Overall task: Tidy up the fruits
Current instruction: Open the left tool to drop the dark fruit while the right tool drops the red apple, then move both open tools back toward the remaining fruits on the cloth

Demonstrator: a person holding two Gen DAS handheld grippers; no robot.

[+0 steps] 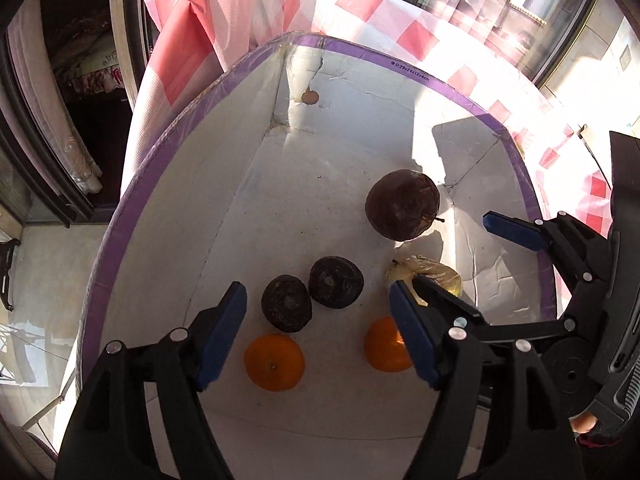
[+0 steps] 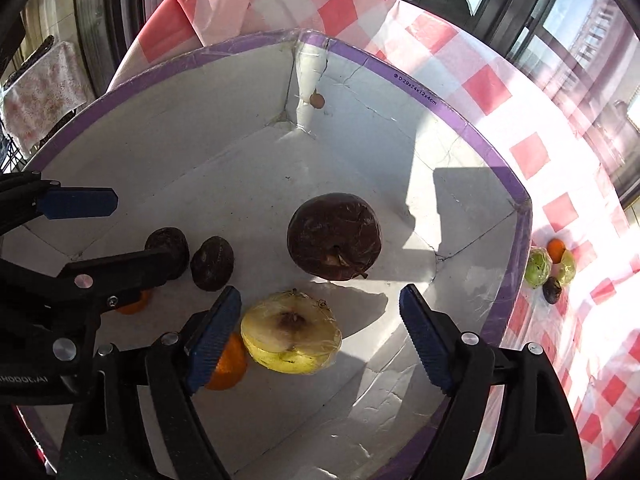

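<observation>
We have both grippers hanging over the white box point(image 2: 516, 248) with the purple rim, which sits on the red-checked table point(image 2: 580, 380), and both sets of fingers stand open with nothing pressed between them. The left gripper point(image 1: 316, 332) frames the two small dark fruits point(image 1: 312, 294) and an orange point(image 1: 274, 362); a second orange point(image 1: 384, 346) lies partly behind its right finger point(image 1: 412, 336). The right gripper point(image 2: 320, 340) brackets the wrapped yellow half-apple point(image 2: 292, 338), with the large dark apple point(image 2: 334, 236) just beyond it. The half-apple lies on its rounded side with its cut face up and tilted toward the right camera, core showing; its broad axis runs roughly across the gap between the fingers, so it is flat and wide rather than tall. The dark apple is tipped with its stem end facing the right camera, stem angled down and right. Our worry from here is the crowding: the two grippers sit so near each other that a careless withdrawal could clip one finger against the other, or nudge the orange that touches the half-apple's left edge. The round fruits would likely roll on the smooth, creased floor of the box if bumped, and the slick film on the half-apple could let it skid. More fruit point(image 2: 550, 268) waits outside the box, on the cloth just past its right wall, so we judge the sorting unfinished.
</observation>
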